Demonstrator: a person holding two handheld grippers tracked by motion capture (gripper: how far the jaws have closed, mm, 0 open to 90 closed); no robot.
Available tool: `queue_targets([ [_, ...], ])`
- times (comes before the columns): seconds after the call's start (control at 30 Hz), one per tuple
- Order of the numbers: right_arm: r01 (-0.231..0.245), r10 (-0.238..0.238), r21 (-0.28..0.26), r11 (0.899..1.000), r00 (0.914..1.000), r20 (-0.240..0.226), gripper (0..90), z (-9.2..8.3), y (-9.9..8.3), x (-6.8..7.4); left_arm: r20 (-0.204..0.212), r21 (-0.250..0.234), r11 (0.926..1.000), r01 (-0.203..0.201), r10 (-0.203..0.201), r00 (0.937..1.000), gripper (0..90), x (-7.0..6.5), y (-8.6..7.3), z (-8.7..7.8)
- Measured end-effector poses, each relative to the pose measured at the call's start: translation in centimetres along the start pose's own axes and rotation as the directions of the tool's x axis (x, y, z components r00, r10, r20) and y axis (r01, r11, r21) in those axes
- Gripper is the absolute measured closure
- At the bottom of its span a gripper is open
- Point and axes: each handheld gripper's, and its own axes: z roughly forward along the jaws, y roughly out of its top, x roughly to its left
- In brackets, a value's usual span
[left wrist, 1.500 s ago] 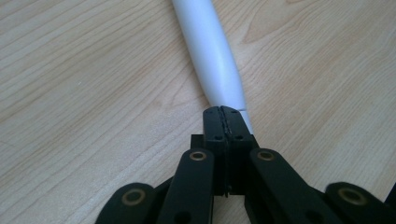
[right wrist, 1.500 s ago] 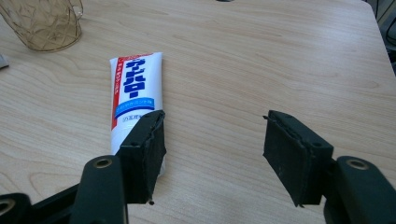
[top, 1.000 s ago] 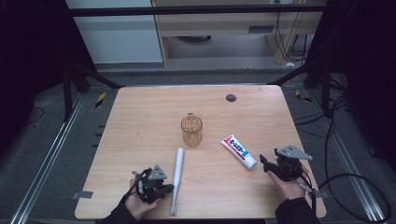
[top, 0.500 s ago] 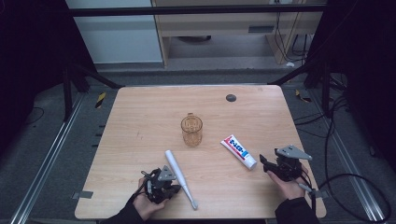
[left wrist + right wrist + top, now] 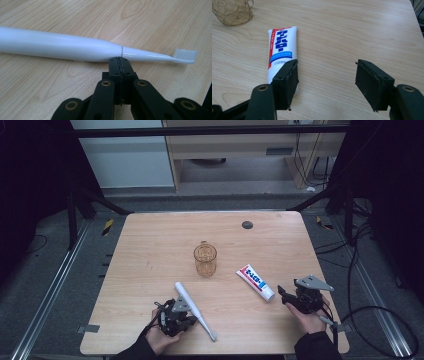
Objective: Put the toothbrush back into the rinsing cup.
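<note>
A white electric toothbrush (image 5: 192, 307) lies slanted on the wooden table (image 5: 150, 250) near its front edge, bristles towards the front. My left gripper (image 5: 192, 320) is shut with nothing between its jaws. In the left gripper view its closed tips (image 5: 119, 60) rest against the toothbrush (image 5: 62, 47) where handle meets neck. A white toothpaste tube (image 5: 256, 282) with red and blue print lies at the right. My right gripper (image 5: 282, 292) stands open just right of its near end. In the right gripper view the tube (image 5: 280, 47) lies beyond the left jaw of that gripper (image 5: 327, 72).
An amber glass mug (image 5: 205, 259) stands upright at the table's middle, also at the top left of the right gripper view (image 5: 233, 11). A small dark round spot (image 5: 247, 224) sits near the far edge. Cables trail on the floor at the right.
The toothbrush has swung round: its near end, with the bristles, went right while the far end stayed. My left gripper shifted right with it. The right gripper kept still.
</note>
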Motion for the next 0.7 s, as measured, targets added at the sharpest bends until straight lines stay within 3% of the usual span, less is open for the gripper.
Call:
queue_targets([
  [0.43,0.008,-0.008,-0.002,1.0,1.0,0.0,34.6,0.1,0.0,0.0,0.0,0.006,1.0,-0.005,0.005,1.0,89.6,-0.1,0.3,0.6],
  [0.7,0.005,-0.005,-0.003,1.0,1.0,0.001,34.6,0.0,0.0,0.0,0.002,-0.047,0.9989,0.009,-0.009,1.0,89.6,0.3,0.6,-0.8],
])
